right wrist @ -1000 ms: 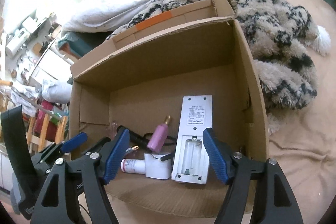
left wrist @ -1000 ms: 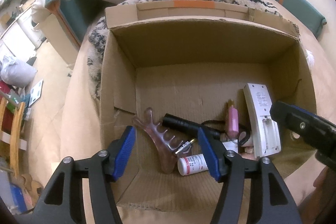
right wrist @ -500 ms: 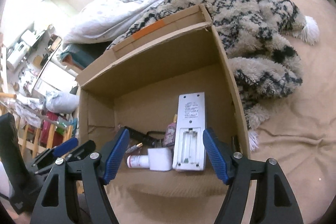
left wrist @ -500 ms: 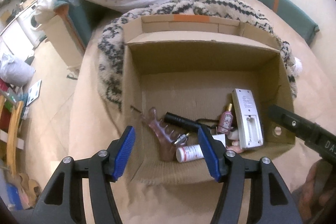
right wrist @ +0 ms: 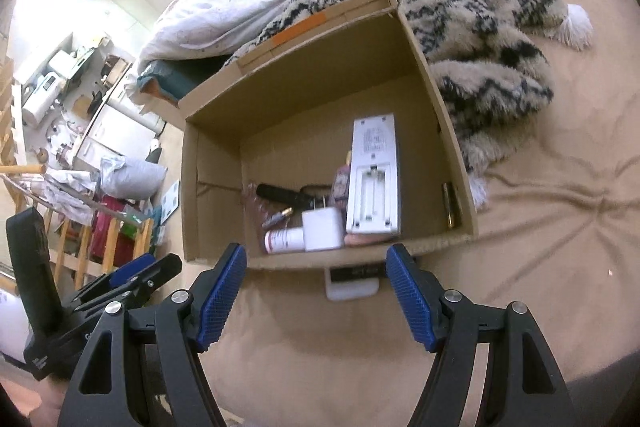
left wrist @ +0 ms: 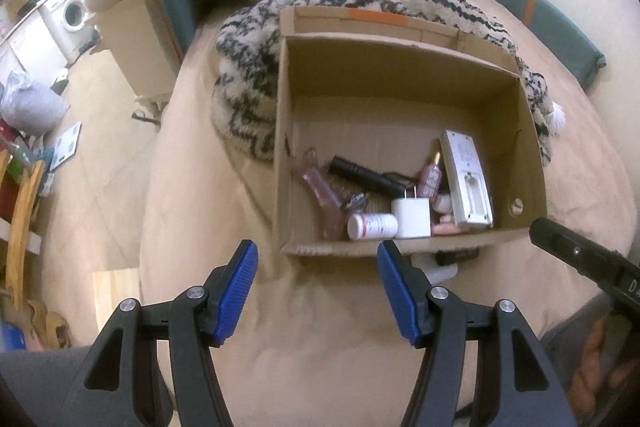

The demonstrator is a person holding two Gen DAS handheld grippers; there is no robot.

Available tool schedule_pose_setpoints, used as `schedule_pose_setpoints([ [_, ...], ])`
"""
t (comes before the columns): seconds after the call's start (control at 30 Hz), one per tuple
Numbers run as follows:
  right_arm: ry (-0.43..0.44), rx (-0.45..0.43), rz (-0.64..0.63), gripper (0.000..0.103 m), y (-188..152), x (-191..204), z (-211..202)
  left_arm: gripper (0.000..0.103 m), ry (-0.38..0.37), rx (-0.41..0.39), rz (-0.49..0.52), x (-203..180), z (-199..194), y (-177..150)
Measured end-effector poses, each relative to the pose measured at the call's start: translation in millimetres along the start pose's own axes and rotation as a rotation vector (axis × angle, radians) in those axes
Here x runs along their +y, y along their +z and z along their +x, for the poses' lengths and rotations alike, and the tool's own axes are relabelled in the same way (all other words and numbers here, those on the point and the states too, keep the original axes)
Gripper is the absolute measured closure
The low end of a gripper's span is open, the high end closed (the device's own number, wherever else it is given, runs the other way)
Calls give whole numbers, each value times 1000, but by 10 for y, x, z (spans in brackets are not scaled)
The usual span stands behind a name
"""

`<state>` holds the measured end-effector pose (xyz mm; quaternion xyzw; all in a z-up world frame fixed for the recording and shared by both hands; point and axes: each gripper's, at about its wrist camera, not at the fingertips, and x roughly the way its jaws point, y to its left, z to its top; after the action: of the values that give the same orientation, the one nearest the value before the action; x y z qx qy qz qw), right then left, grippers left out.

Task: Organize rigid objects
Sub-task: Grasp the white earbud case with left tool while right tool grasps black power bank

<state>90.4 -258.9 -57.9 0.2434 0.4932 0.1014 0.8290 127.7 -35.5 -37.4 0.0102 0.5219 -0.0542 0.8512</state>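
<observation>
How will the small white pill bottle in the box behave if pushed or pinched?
The white pill bottle lies on its side, so it will probably roll. Its smooth round wall may slip between the pads. It looks rigid and light, wedged beside the white charger, which may block it.

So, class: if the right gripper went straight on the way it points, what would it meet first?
Probably the white and black item lying on the bedspread just outside the cardboard box; depth is unclear.

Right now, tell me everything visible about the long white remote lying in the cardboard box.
The long white plastic remote lies face down, its back printed with small text. Its battery compartment is open and empty. It lies lengthwise along the brown cardboard box's right side, near end raised on a pinkish object, with the pink bottle against its left edge.
</observation>
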Motion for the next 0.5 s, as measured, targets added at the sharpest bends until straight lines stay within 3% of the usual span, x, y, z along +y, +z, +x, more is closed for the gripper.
schedule_pose_setpoints([
  [0.23, -12, 58, 77, 27, -113, -210, 143, 44, 33, 25, -68, 209, 129, -139],
  [0.33, -49, 77, 115, 27, -110, -310, 202, 44, 45, 47, -122, 336, 182, -174],
  [0.5, -130, 183, 108, 27, -164, -335, 483, 44, 46, 70, -184, 454, 206, -199],
])
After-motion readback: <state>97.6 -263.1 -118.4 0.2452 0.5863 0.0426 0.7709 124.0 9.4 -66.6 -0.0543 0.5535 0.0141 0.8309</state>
